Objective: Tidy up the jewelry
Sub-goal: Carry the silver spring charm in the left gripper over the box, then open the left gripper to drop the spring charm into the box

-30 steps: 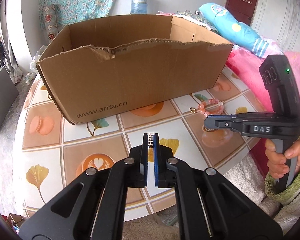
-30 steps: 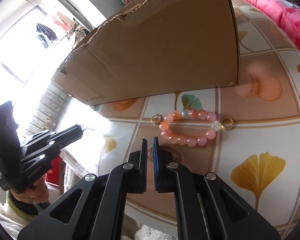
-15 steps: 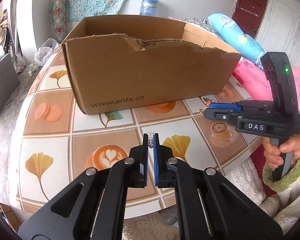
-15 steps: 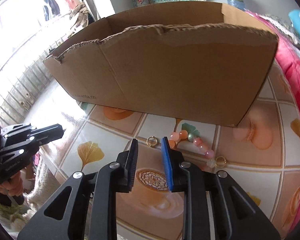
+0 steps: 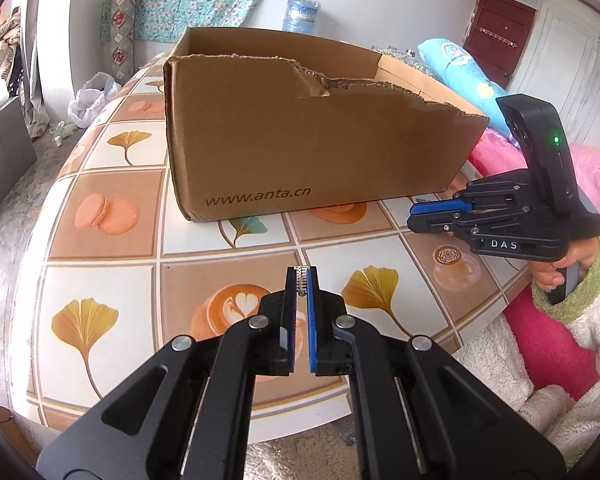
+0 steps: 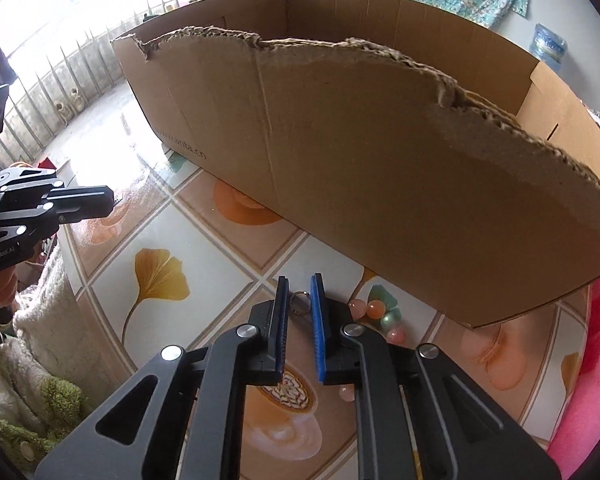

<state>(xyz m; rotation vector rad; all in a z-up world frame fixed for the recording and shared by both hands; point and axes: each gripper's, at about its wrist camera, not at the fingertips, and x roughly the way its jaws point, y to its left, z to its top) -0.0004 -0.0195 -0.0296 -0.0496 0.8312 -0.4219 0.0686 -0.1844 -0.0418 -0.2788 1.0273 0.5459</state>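
Two small metal rings are framed — one thin ring (image 6: 300,303) lying on the tiled table (image 6: 228,248) between the parted right gripper (image 6: 300,300), one studded band (image 5: 301,279) clenched upright by the left gripper (image 5: 301,282).

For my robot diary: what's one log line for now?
left claw: shut on silver ring | right claw: open around gold ring | box: waiting
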